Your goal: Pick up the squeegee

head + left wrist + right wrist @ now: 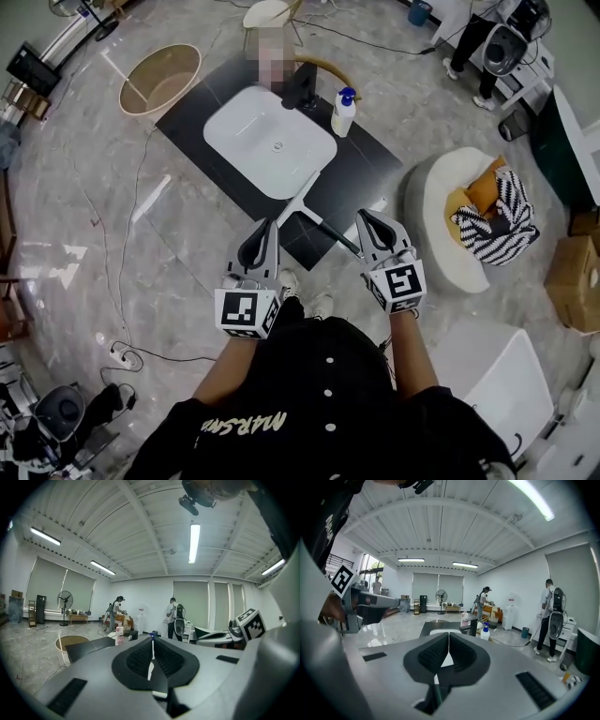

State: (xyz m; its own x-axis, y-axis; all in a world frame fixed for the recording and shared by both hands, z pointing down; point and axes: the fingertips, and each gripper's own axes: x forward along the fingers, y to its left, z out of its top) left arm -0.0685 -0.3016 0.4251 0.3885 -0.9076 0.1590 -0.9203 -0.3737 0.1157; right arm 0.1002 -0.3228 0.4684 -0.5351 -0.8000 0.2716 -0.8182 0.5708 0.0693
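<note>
- Left gripper (266,231): fingers were pressed together, with nothing between them.
- Right gripper (372,221): fingers were likewise pressed together and empty.
- Squeegee (309,210): lay flat at the near corner of the black mat (370,155), just beyond both grippers and untouched. The near end of its handle was hidden behind the right gripper.
- White basin (270,141): sat mid-mat.
- Spray bottle (344,112): stood by the mat's far right edge.
- Faucet (300,89): was dark and hard to make out.

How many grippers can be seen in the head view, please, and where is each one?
2. The left gripper is at lower centre, and the right gripper is beside it on its right. Both are close to the squeegee. None seems hidden.
</note>
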